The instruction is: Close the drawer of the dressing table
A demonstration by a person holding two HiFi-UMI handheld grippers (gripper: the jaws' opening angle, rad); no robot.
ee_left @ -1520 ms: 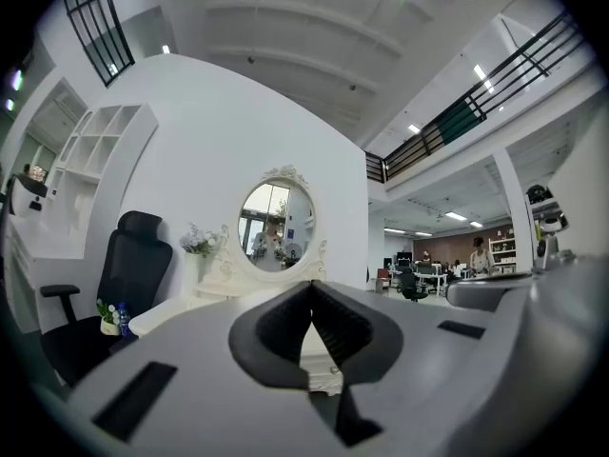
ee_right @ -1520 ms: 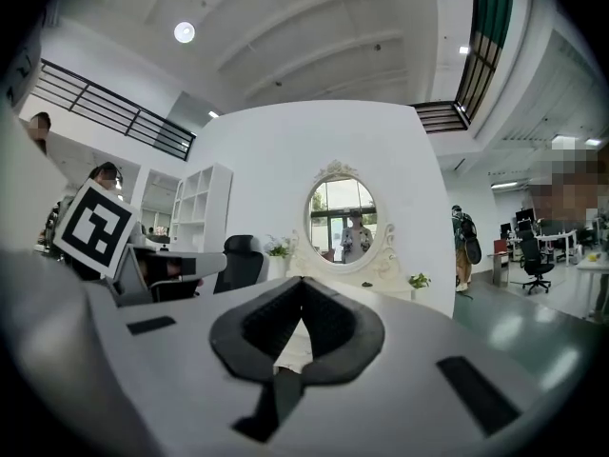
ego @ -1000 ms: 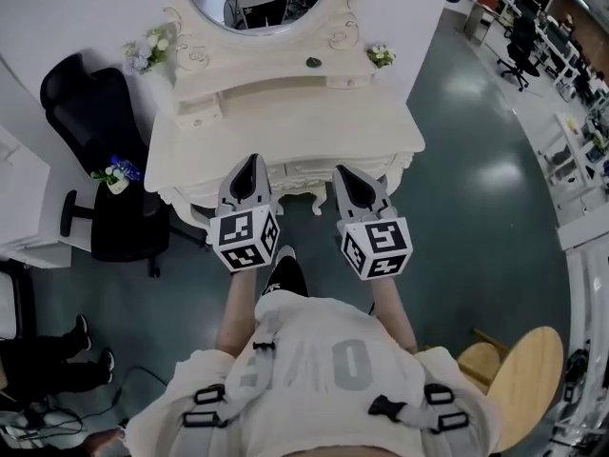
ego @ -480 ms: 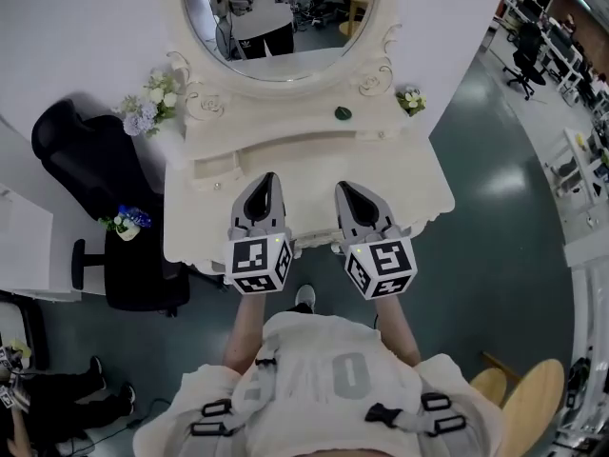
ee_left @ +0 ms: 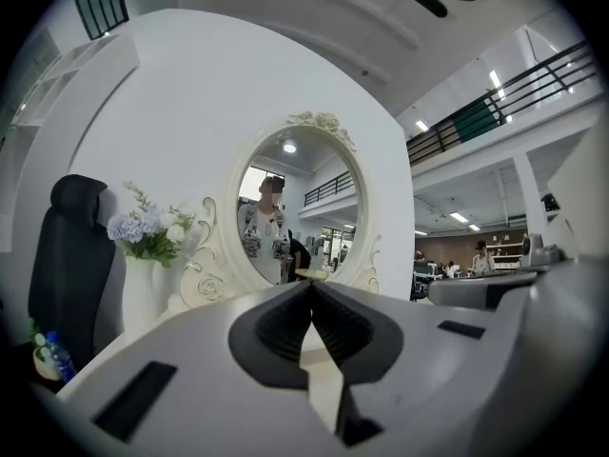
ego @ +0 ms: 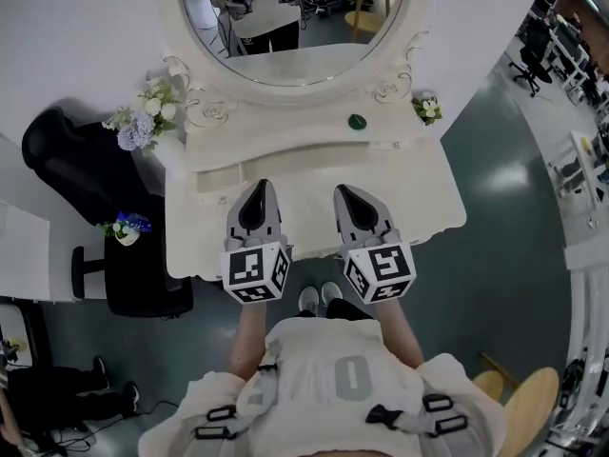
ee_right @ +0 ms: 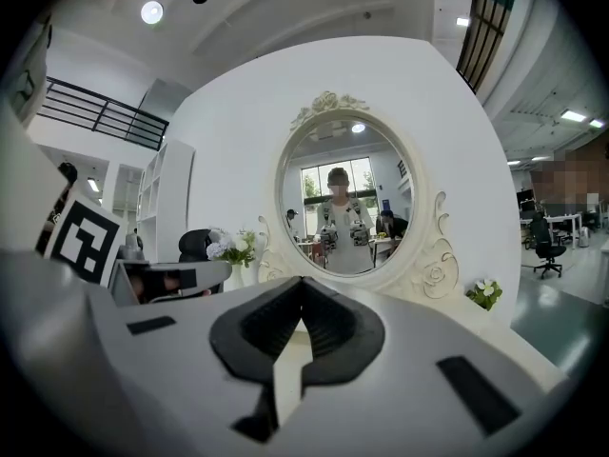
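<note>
Left gripper (ego: 258,187) is held level over the dressing table (ego: 430,203), jaws clenched on nothing, likely to serve as a blunt pusher; right gripper (ego: 342,192) is carried alongside, likewise pinched shut and empty. No drawer is seen protruding; its front is judged hidden under the near edge, beneath both grippers.

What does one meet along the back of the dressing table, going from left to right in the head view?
large bouquet → green object → small bouquet
</note>
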